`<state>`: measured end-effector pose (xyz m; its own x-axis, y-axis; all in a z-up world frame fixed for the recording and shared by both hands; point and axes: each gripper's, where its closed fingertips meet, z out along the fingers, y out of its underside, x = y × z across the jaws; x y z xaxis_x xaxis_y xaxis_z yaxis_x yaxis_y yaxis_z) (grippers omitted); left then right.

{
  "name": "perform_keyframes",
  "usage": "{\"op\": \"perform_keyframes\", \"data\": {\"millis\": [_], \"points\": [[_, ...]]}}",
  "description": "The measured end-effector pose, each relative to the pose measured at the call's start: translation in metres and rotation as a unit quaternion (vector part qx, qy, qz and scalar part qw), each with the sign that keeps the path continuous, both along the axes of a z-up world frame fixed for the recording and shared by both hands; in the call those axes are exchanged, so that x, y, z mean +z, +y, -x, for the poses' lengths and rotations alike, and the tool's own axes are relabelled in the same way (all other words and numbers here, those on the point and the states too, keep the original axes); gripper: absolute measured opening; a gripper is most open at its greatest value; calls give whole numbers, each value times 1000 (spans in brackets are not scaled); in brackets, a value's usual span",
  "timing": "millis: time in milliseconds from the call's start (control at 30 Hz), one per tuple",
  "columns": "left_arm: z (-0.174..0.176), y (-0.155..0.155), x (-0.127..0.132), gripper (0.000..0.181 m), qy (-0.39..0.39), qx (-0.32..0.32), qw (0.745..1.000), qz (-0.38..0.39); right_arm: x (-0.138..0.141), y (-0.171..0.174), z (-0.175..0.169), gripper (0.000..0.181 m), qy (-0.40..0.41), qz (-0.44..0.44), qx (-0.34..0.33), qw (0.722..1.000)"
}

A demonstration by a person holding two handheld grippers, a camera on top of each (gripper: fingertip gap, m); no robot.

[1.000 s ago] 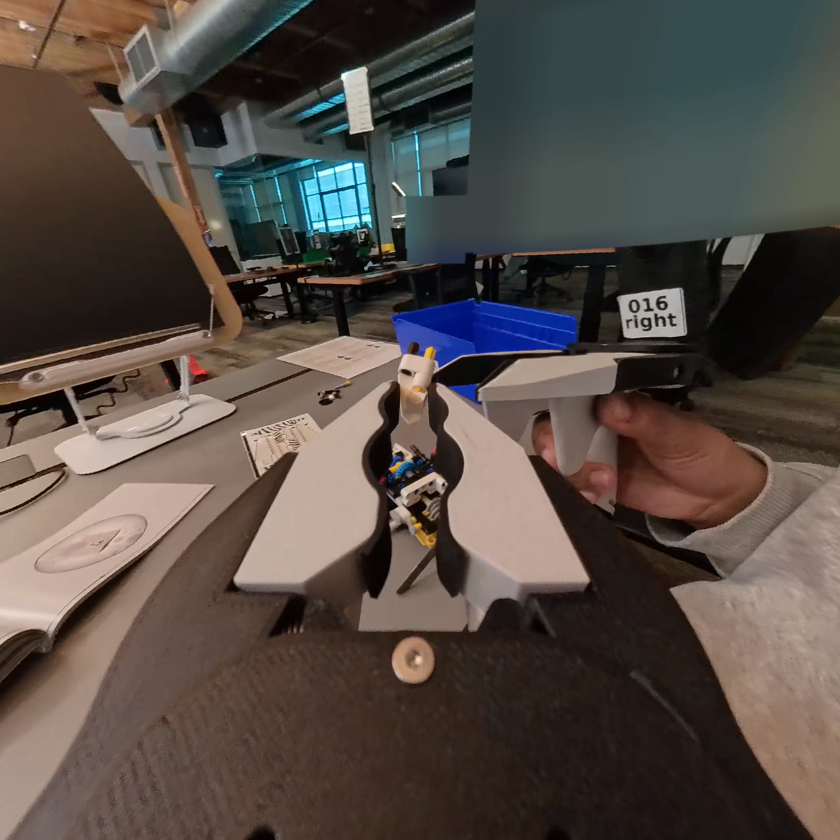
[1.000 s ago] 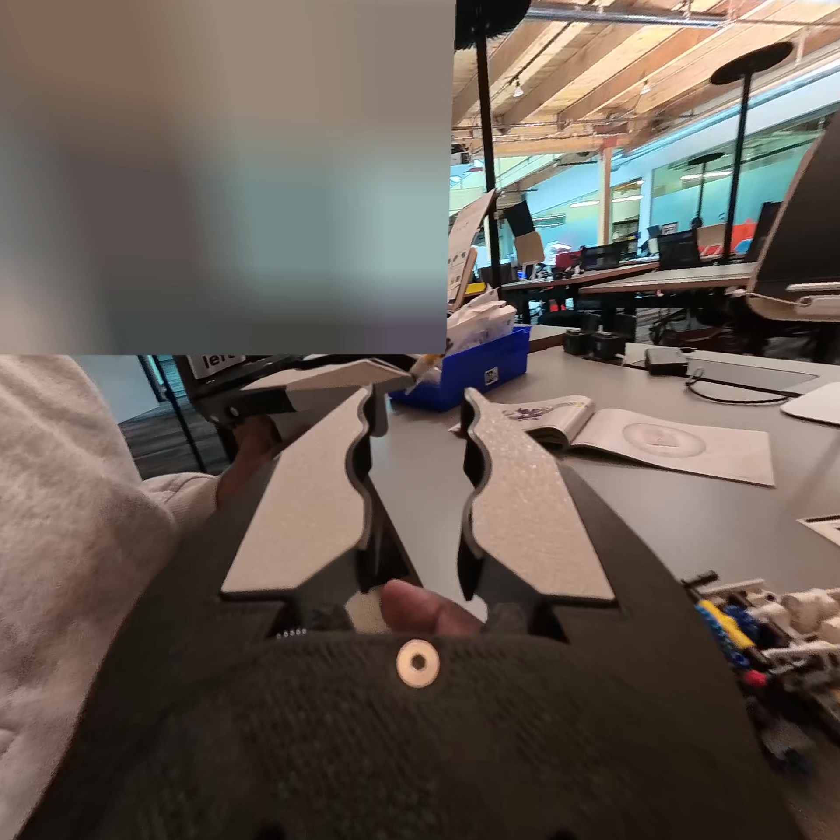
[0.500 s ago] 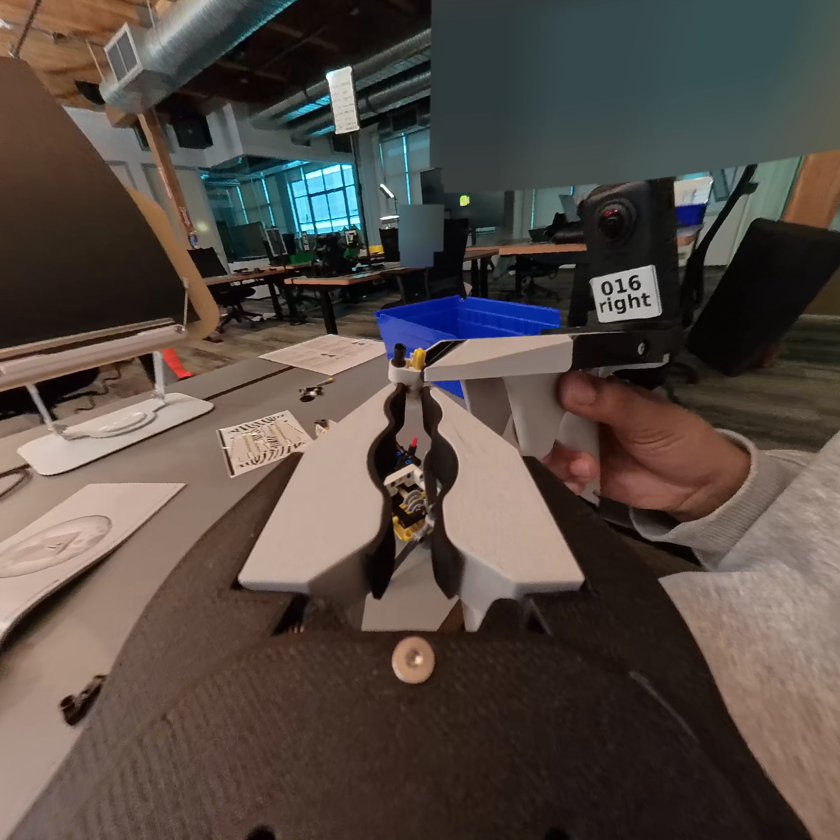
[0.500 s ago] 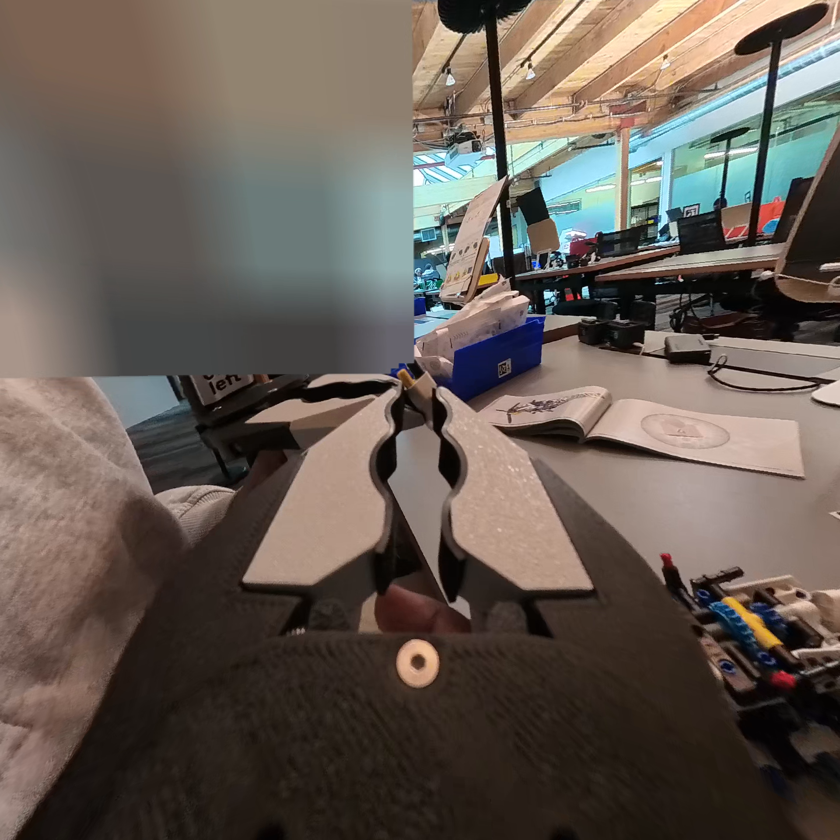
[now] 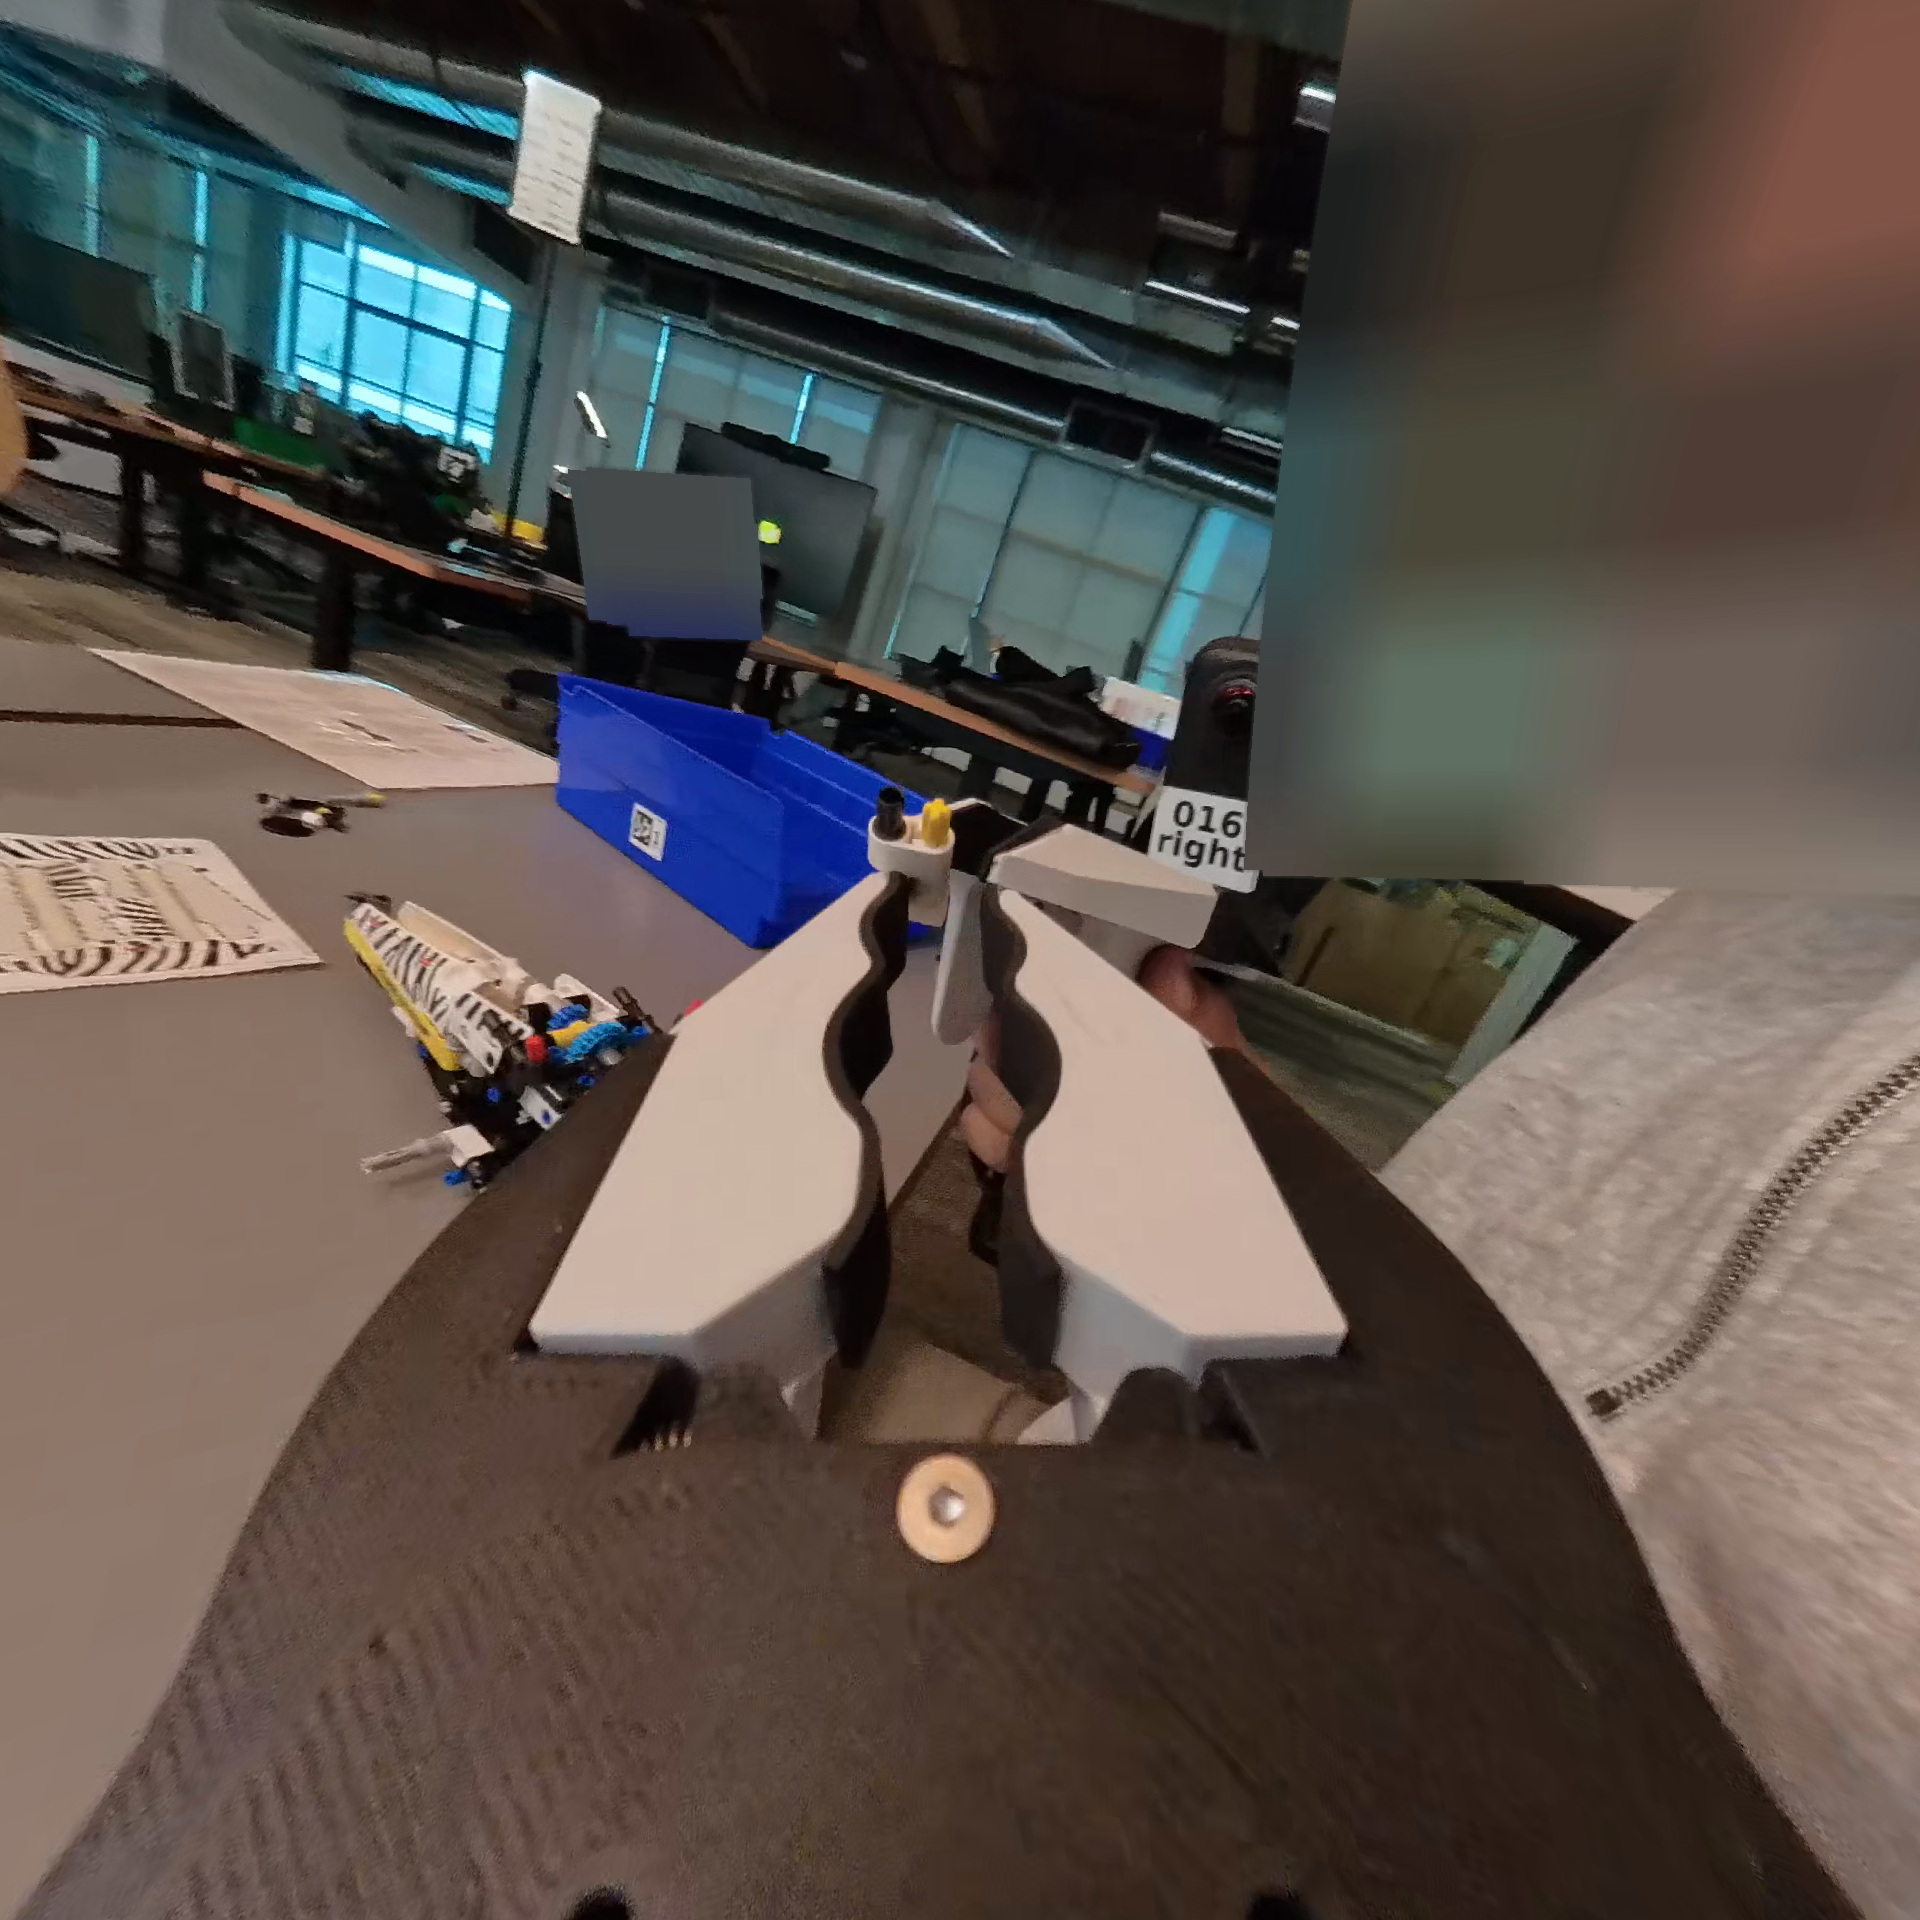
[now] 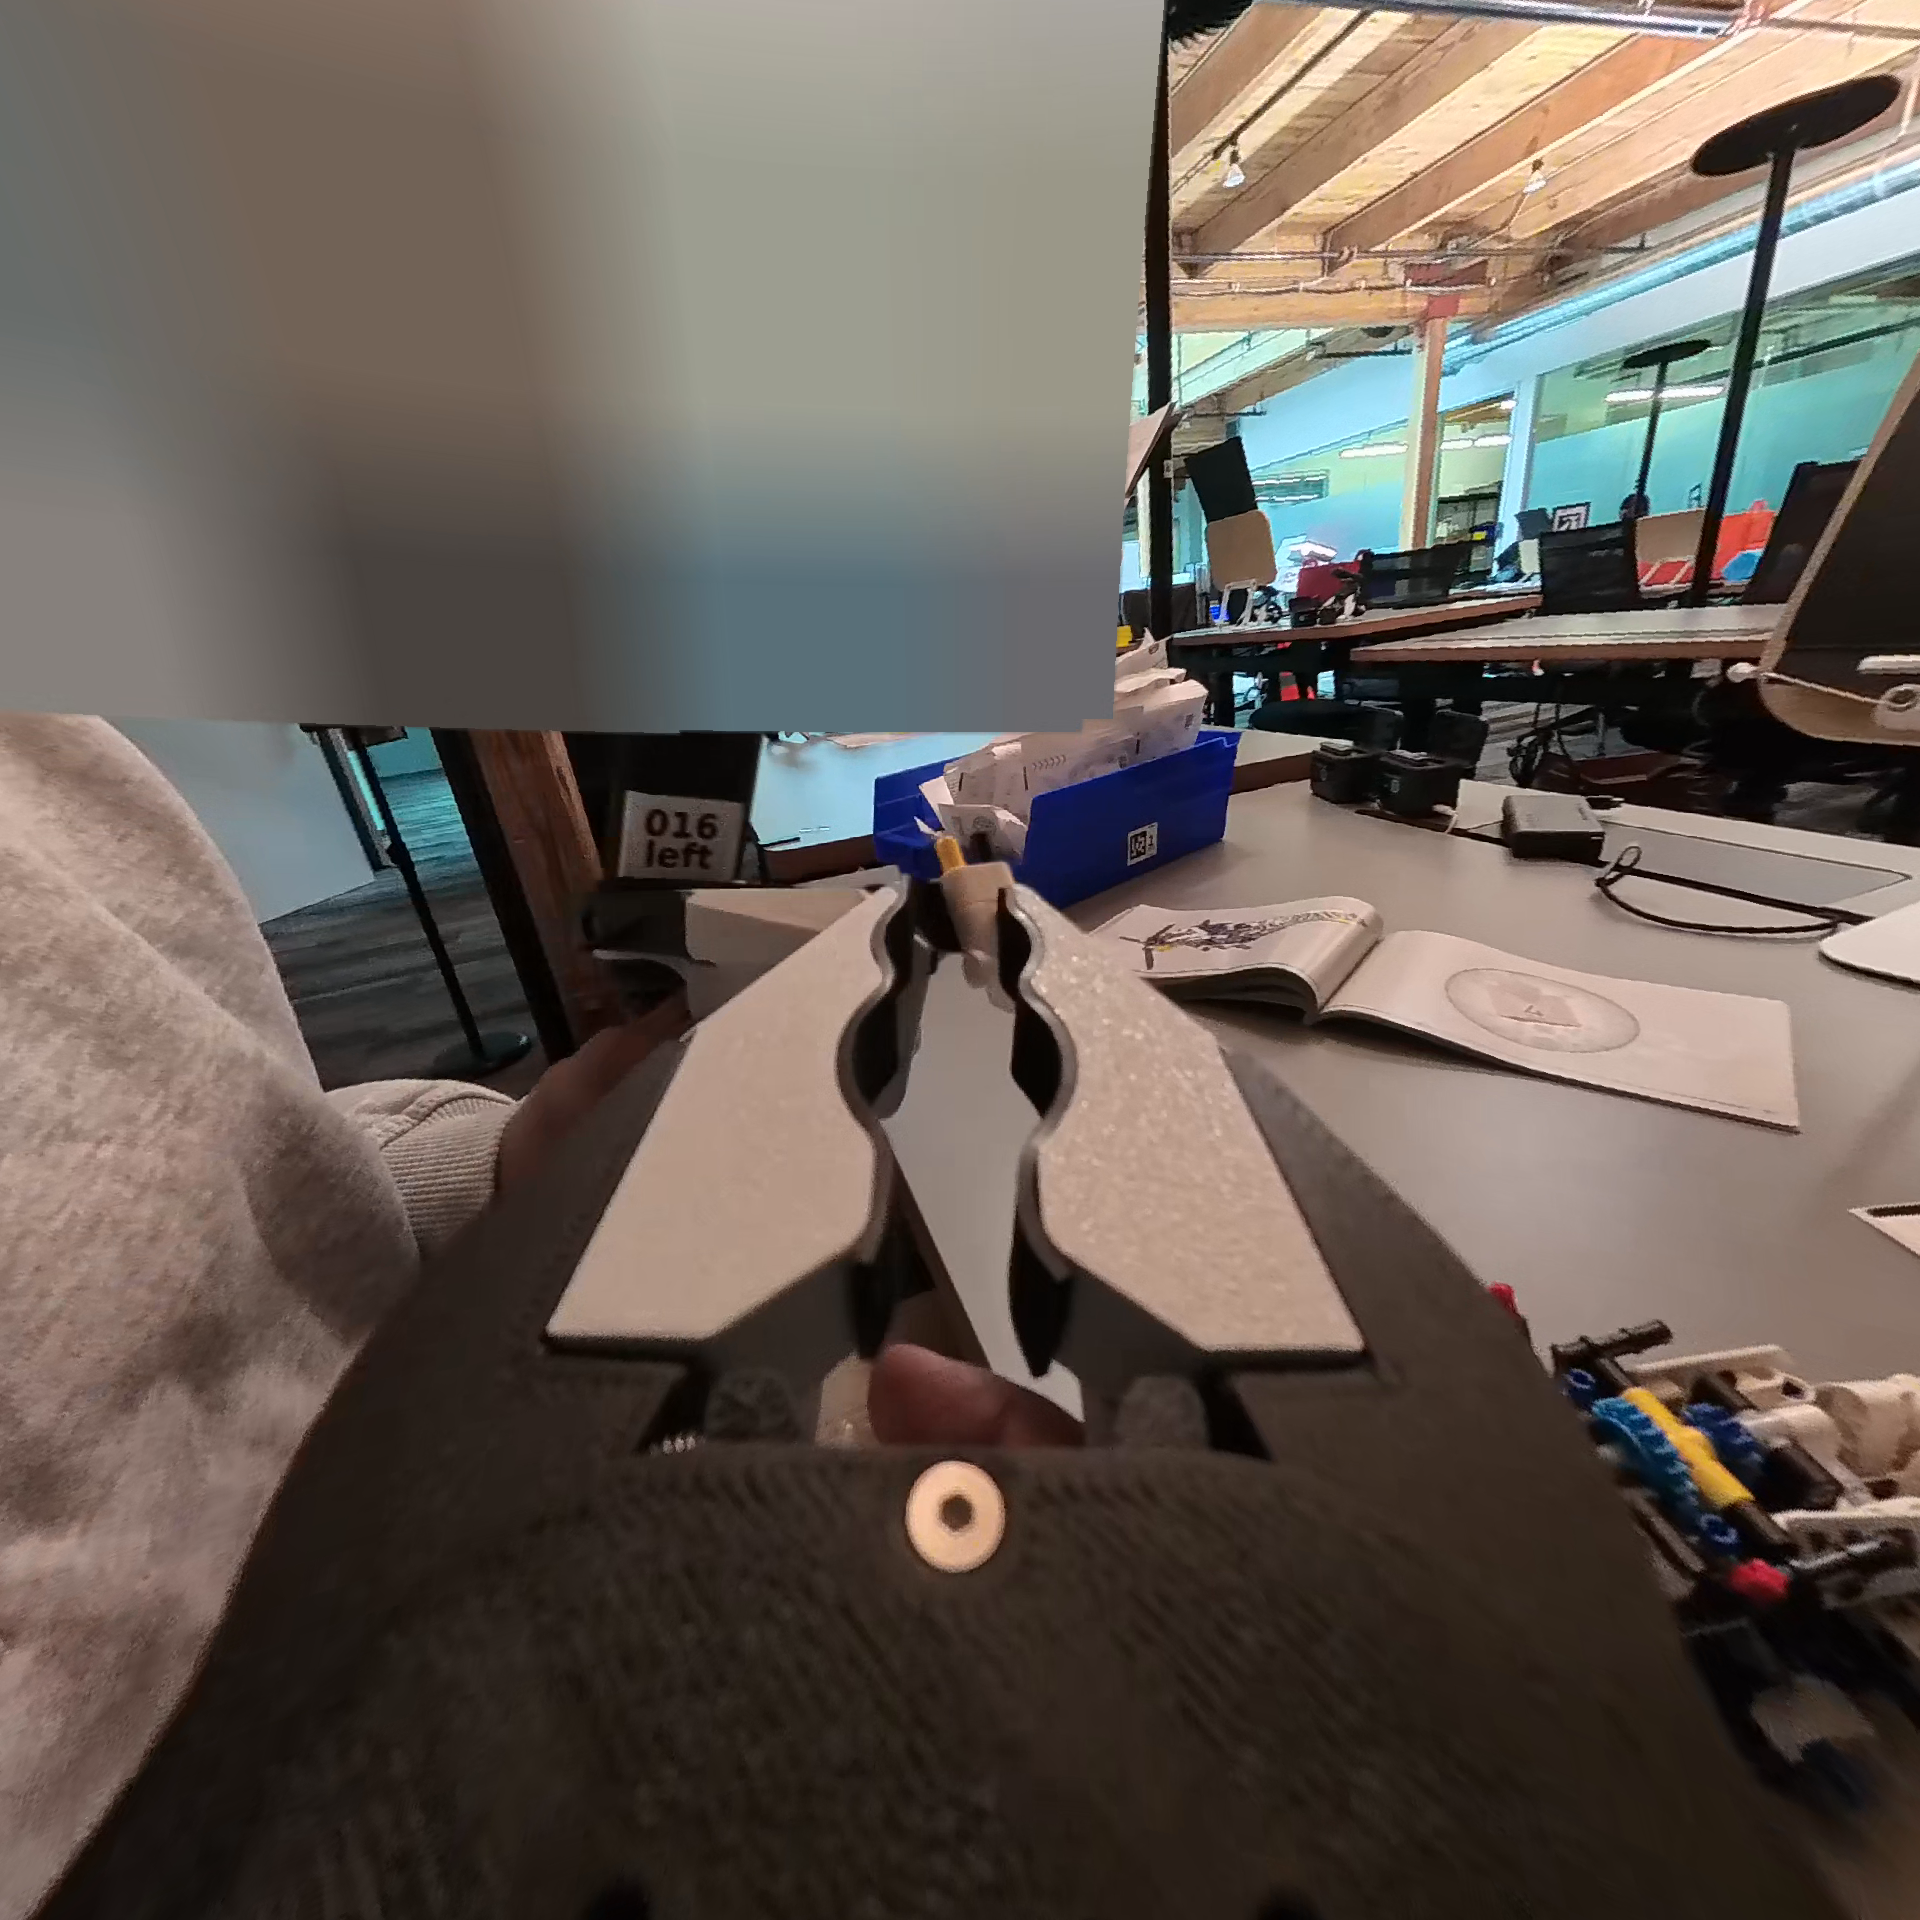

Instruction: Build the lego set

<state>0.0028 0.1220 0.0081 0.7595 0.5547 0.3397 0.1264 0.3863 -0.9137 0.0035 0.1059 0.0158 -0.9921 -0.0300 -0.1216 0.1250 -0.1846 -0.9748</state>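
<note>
Progress: your left tongs [image 5: 940, 883] and right tongs [image 6: 951, 914] both clamp the small white piece [image 5: 911, 850] in mid-air | the part-built lego model [image 5: 499, 1023] lies on the bench [image 5: 208, 1195] | piece not yet fitted; much building left, I judge.

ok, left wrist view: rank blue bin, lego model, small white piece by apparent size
1. Blue bin
2. Lego model, though it sits nearer the camera, so the true gap may be wider
3. White piece at the gripper tips
</note>
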Motion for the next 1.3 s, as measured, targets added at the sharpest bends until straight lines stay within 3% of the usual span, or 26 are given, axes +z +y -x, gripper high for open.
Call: {"op": "perform_keyframes", "data": {"millis": [533,933,1100,1300], "points": [[-12,7,3,14,-34,-110,990,-84,5,7,-12,17,-23,33,85,996],[-11,7,2,8,-46,-111,989,-84,0,11,-11,18,-21,24,104,994],[-11,-2,10,12,-54,-127,981,-139,-10,8,-16,11,12,-11,109,994],[-9,-10,10,11,-57,-120,979,-153,-15,3,-19,16,36,-29,98,994]]}}
